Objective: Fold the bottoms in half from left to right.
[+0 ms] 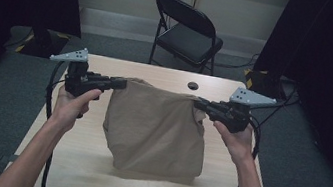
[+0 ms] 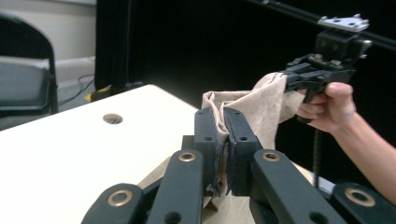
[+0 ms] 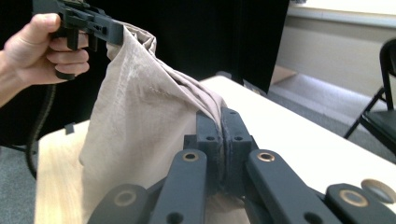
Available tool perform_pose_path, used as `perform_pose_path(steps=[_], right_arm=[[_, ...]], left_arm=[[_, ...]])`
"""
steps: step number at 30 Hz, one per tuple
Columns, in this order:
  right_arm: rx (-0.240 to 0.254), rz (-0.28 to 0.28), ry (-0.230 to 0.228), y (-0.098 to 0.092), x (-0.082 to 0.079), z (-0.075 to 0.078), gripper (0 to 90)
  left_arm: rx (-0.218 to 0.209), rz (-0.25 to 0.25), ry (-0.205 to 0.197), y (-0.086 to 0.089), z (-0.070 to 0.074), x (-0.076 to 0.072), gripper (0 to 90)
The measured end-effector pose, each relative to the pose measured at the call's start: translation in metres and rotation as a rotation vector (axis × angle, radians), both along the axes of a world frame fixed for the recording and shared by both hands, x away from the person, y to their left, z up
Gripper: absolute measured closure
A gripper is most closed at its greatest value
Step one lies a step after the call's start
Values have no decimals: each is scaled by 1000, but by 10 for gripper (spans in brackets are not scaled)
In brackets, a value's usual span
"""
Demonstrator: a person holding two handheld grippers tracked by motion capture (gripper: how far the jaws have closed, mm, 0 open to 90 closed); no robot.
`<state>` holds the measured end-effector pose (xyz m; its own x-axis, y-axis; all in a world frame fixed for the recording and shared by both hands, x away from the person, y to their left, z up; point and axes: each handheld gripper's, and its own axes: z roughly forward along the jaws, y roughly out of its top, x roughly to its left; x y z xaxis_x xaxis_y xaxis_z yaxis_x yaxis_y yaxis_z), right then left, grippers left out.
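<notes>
At left, the left gripper (image 1: 123, 84) is clamped on one upper corner of a tan cloth (image 1: 156, 130), its jaws pressed tight with the fabric pinched between them. The cloth hangs stretched between both tools above a light wooden table (image 1: 73, 159), its lower edge bunched on the tabletop. At right, the right gripper (image 1: 198, 104) grips the opposite corner, jaws likewise closed on the fabric. A black folding chair (image 1: 187, 33) stands beyond the table.
</notes>
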<state>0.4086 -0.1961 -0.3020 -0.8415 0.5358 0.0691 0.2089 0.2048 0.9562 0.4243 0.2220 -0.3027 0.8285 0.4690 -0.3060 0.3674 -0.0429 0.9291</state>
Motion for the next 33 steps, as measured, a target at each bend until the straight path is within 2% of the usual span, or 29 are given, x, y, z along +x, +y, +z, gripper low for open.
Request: perform_pose_path(steps=[4,7,10,12,14,17,19,21,23,25,27,29,31,33], right_arm=[[-13,-7,36,0,12,-14,880],[-45,-24,65,1,21,-29,879],[-50,-47,103,-1,32,-42,875],[-54,-51,123,-1,36,-49,873],[-66,-58,147,-1,42,-59,869],[-75,-71,174,-1,49,-67,839],[-79,-106,178,-1,55,-70,781],[-91,-128,183,-2,59,-72,749],[-92,-161,185,-3,62,-74,678],[-88,-221,184,-5,63,-75,593],[-84,-263,179,-8,65,-75,566],[-73,-296,167,-11,66,-75,540],[-59,-296,173,-13,67,-75,537],[-75,-293,169,-13,65,-76,551]], left_arm=[[40,14,61,-5,-20,19,853],[70,16,98,-9,-37,32,853],[63,17,142,-13,-57,43,852],[97,30,148,-16,-68,48,852],[93,42,163,-16,-77,54,852],[67,59,179,-14,-84,63,850],[87,84,180,-15,-87,67,833],[85,114,187,-15,-90,71,719],[65,123,188,-13,-90,73,681],[71,138,187,-10,-90,73,622],[62,135,189,-9,-89,71,621],[70,127,182,-10,-89,68,625],[84,112,175,-13,-90,64,641],[99,96,169,-15,-90,60,656]])
